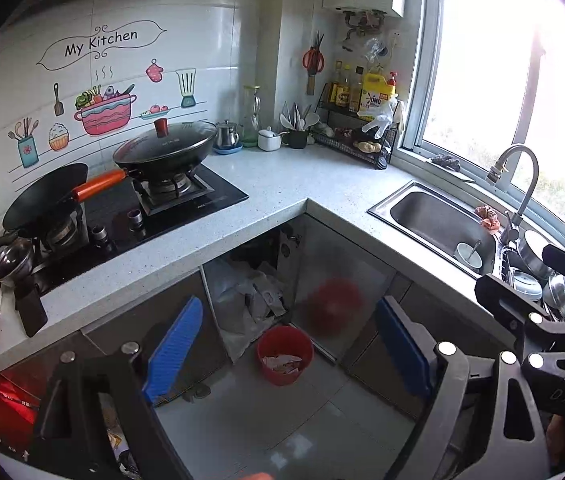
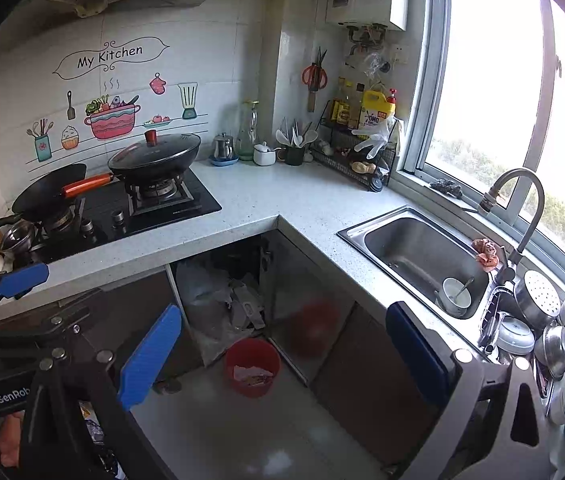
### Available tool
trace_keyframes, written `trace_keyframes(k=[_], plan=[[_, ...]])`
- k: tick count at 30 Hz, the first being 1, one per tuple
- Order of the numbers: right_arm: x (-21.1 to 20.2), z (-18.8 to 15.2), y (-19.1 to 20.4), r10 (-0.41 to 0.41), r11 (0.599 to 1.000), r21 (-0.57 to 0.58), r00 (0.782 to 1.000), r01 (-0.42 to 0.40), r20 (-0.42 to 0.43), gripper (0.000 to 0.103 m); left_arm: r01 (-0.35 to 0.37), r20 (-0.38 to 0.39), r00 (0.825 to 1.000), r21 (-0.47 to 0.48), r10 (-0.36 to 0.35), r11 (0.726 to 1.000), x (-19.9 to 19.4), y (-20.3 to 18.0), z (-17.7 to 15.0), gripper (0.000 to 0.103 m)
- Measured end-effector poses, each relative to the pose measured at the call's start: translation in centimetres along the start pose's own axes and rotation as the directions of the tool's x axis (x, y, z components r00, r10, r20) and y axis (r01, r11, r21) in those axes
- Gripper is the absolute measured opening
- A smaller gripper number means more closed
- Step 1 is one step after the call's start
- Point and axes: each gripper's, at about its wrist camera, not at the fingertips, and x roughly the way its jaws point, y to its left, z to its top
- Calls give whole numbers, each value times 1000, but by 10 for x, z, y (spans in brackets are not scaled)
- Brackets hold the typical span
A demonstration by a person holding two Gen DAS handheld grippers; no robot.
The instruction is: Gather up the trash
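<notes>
At the bottom of the left wrist view, the left gripper [image 1: 286, 344] stands with its 2 blue-padded fingers [image 1: 172, 350] spread wide, nothing between them but floor. The right gripper [image 2: 282, 356] fills the bottom of its own view the same way, its blue pads [image 2: 150, 356] far apart and empty. Each gripper also shows at the edge of the other's view: black frame at lower right of the left view, a blue pad at mid left of the right view.

Just above the gap between the fingers, in the lower middle of both frames, a red bin [image 1: 285, 354] stands on the pale tiled floor [image 1: 282, 420], with crumpled paper trash [image 1: 284, 361] lying inside it. Behind the bin, an open cupboard [image 1: 248, 292] under the counter holds a heap of pale plastic bags [image 1: 238, 300]; the cabinet door to its right shows a blurred red reflection.

In the middle of the frame, an L-shaped speckled countertop [image 1: 282, 184] carries a black gas hob [image 1: 186, 200] at left, with a lidded wok [image 1: 166, 148] and a second pan with an orange handle [image 1: 100, 186]. At right sits a steel sink [image 2: 414, 256] holding a white bowl [image 2: 456, 292] with a spoon, a curved tap [image 2: 522, 200] above it.

Farthest back, at upper middle, a wire rack [image 1: 358, 132] of bottles stands in the corner beside a bright window [image 1: 514, 80], and a "My Kitchen" sticker [image 1: 100, 44] decorates the tiles at upper left.
</notes>
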Motion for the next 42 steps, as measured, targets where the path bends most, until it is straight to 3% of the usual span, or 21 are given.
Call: trace_keyframes(k=[20,42], plan=[[-26,-14,-9,-2,1000,19,999,1,37,102,21,37,999,13,-21,1000,-14,-10,-1,87],[-32,-19,2,-18,999,38,1000,19,-10,102,24,1,1000,20,-24,1000,-10,-21,-11,87]])
